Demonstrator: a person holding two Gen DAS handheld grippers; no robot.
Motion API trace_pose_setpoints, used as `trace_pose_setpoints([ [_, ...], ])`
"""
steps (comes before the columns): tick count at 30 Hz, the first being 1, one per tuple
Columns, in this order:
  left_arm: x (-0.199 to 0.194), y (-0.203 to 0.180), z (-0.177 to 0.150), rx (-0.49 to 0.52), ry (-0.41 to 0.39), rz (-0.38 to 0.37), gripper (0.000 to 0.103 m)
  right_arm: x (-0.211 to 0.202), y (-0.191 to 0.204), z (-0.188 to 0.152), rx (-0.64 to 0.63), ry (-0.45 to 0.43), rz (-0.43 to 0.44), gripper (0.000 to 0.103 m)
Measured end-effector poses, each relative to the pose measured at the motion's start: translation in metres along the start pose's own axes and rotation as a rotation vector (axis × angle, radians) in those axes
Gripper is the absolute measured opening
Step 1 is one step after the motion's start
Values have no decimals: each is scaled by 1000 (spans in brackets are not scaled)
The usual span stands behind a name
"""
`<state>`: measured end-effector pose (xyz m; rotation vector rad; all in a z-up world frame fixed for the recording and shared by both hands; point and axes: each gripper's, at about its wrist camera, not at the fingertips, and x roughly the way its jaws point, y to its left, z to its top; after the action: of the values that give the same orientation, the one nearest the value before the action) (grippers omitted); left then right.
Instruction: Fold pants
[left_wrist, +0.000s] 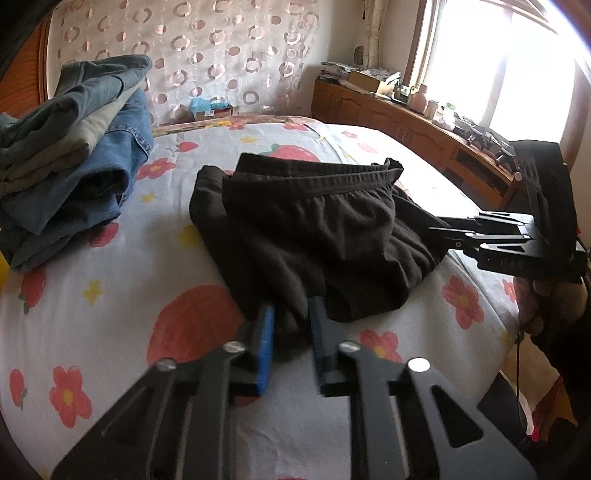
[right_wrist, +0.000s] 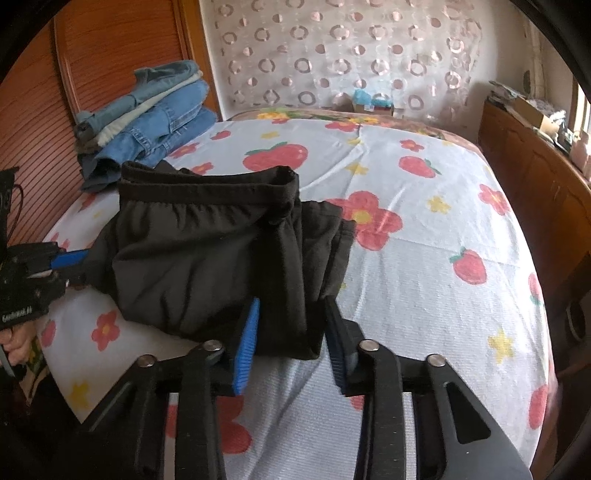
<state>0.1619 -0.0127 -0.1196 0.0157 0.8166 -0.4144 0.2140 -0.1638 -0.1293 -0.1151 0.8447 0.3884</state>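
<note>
Black pants (left_wrist: 317, 229) lie folded into a thick bundle on the flowered bed sheet (left_wrist: 122, 280), waistband on top. My left gripper (left_wrist: 290, 332) has its blue-padded fingers on either side of the bundle's near edge, with the cloth between them. My right gripper (right_wrist: 291, 328) holds the other end of the pants (right_wrist: 221, 251), cloth bunched between its fingers. In the left wrist view the right gripper (left_wrist: 443, 229) grips the bundle's right side. In the right wrist view the left gripper (right_wrist: 79, 264) grips the left side.
A stack of folded jeans (left_wrist: 70, 162) sits at the bed's far left, by the wooden headboard (right_wrist: 92, 66). A wooden cabinet (left_wrist: 406, 122) with clutter runs along the right under the window. A patterned curtain hangs behind the bed.
</note>
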Motion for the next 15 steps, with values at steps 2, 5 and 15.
trace_pose_setpoints([
  [2, -2, -2, 1, 12, -13, 10, 6, -1, 3, -1, -11, -4, 5, 13],
  [5, -10, -1, 2, 5, -43, 34, 5, -5, 4, 0, -20, -16, -23, 5],
  [15, -20, 7, -4, -26, -51, 23, 5, -23, 10, -10, -36, -28, -28, 3],
])
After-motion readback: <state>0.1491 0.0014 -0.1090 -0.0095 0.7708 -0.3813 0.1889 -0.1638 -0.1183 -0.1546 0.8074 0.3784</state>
